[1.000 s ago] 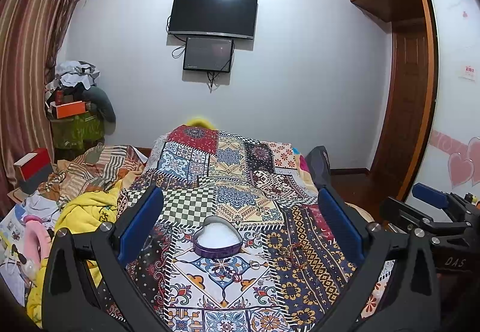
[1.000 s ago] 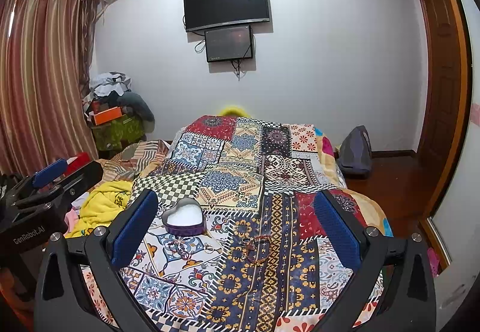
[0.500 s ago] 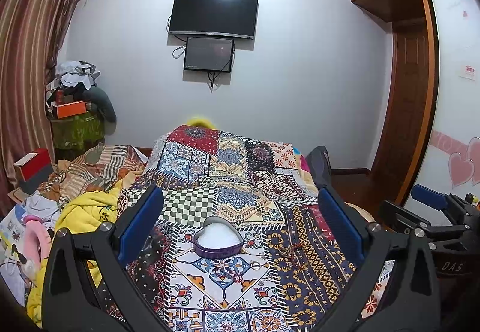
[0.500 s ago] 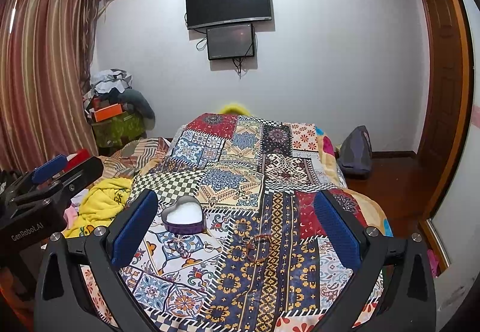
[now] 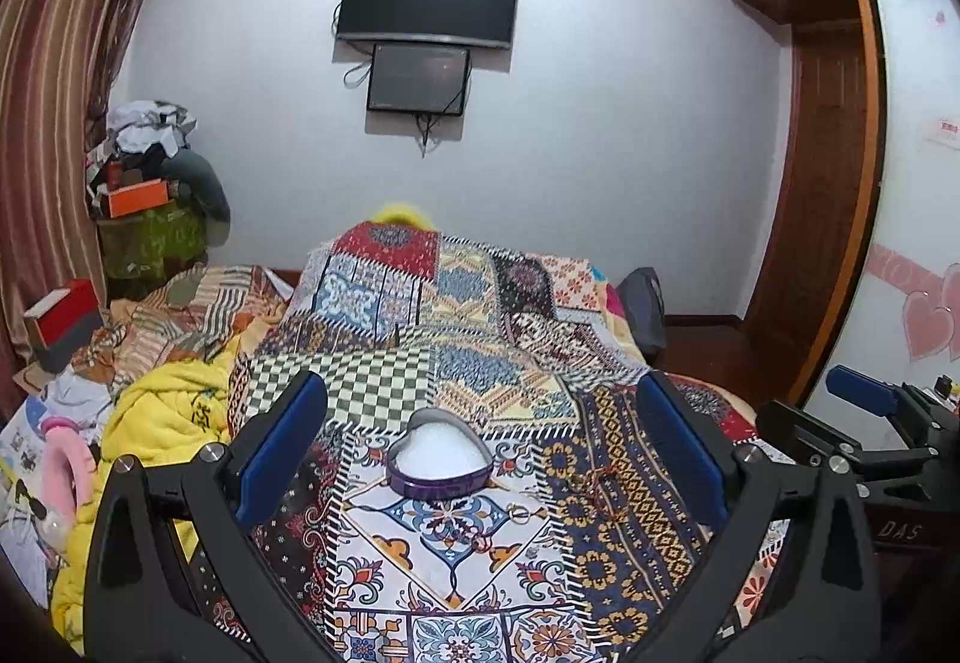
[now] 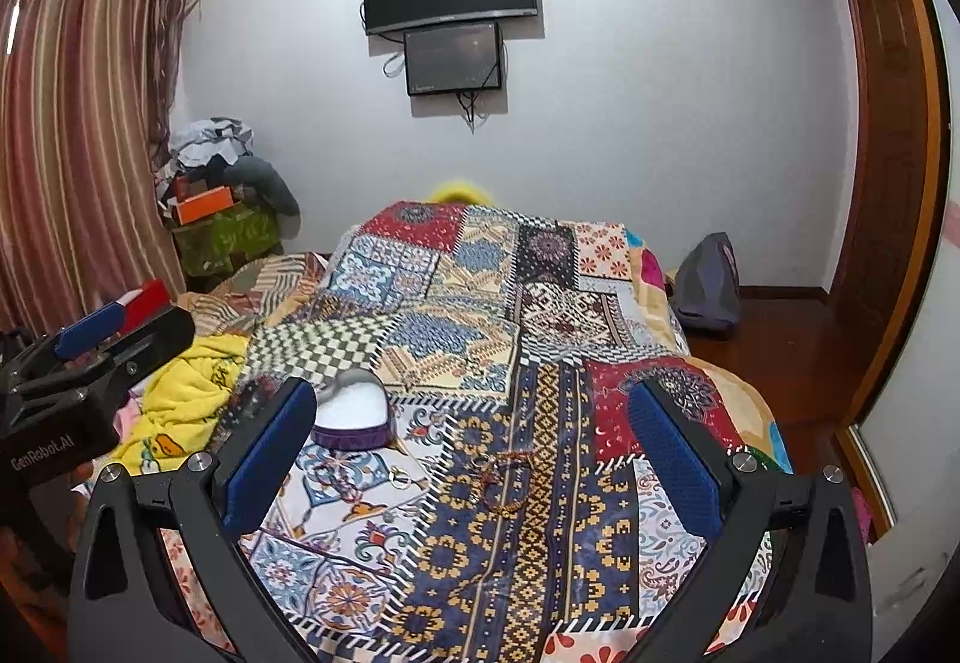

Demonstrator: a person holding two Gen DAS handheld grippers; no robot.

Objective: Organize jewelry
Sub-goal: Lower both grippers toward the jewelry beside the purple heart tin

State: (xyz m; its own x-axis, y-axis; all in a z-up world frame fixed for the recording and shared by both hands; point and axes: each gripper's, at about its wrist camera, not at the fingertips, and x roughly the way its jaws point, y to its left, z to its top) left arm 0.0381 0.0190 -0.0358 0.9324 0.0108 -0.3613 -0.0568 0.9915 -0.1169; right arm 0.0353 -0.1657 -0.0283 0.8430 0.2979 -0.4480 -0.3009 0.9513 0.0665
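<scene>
A heart-shaped purple box (image 5: 438,460) with a white lining sits open on the patchwork bedspread (image 5: 456,555); it also shows in the right wrist view (image 6: 354,411). A thin reddish bracelet (image 6: 501,480) and small rings (image 6: 397,477) lie on the cloth in front of and right of the box; the bracelet also shows in the left wrist view (image 5: 591,483). My left gripper (image 5: 480,453) is open and empty, held above the bed with the box between its fingers. My right gripper (image 6: 474,453) is open and empty, above the bracelet.
A yellow blanket (image 5: 162,417) and piled clothes lie left of the bedspread. A cluttered stand (image 5: 150,219) is in the left corner. A grey bag (image 6: 708,285) sits on the floor at the right. A wooden door (image 5: 822,219) is at the right.
The right gripper's view has shifted slightly, with the scene drifting right and a little up. The left gripper has barely moved. Both stay open.
</scene>
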